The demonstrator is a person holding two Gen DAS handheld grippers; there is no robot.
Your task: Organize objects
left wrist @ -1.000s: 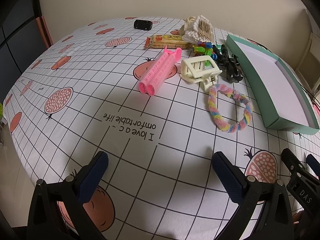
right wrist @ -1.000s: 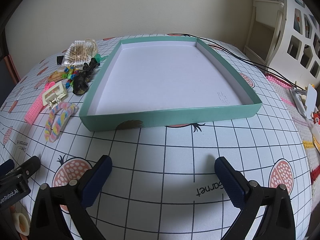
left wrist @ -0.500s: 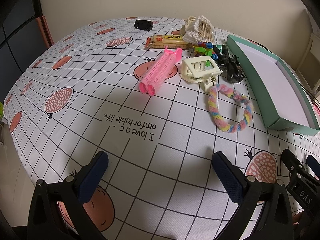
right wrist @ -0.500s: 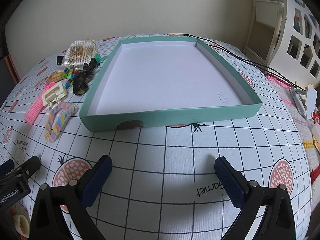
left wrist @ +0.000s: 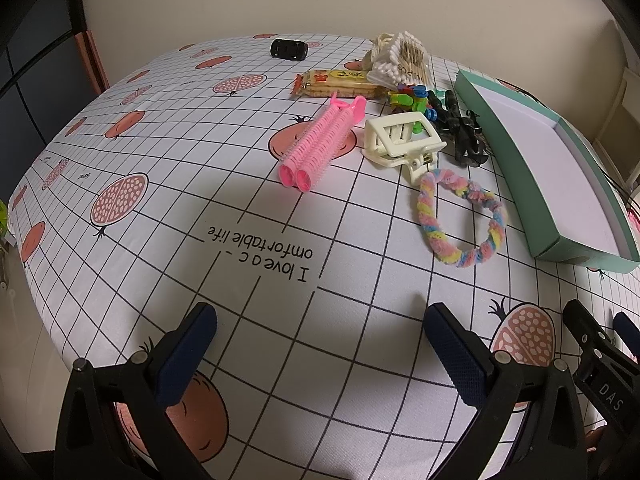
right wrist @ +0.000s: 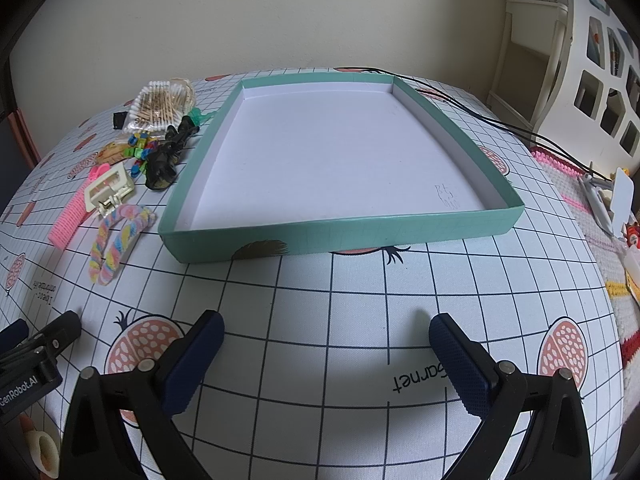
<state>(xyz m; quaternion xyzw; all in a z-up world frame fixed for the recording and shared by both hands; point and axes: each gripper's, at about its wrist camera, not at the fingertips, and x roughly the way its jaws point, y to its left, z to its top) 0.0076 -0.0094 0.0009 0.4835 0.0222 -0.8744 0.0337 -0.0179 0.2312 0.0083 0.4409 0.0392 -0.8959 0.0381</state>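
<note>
Both grippers are spread wide with nothing in them: left gripper (left wrist: 320, 344) hangs low over the cloth, right gripper (right wrist: 326, 354) does the same next to it.

Progress-wise, I'd say nothing is sorted yet. Straight ahead of the right gripper sits the teal tray (right wrist: 340, 236), and its white floor is totally bare. Everything that presumably goes in it lies in a cluster ahead of the left gripper and a bit to its right, just beside the tray's left wall.

Count, nearest the left gripper first:
- one pastel fuzzy hair loop (left wrist: 460, 216)
- one cream claw clip (left wrist: 402, 142), touching the loop's far end
- one pink roller clip (left wrist: 320, 146), two barrels side by side
- one black claw clip (left wrist: 464, 132), right against the tray
- a heap of tiny coloured clips (left wrist: 410, 98), too jumbled to count
- one biscuit packet (left wrist: 338, 82)
- one pack of cotton swabs (left wrist: 402, 62)
- one small black thing (left wrist: 289, 49) farthest back, can't tell what it is

So basically all of it is left to move.
</note>
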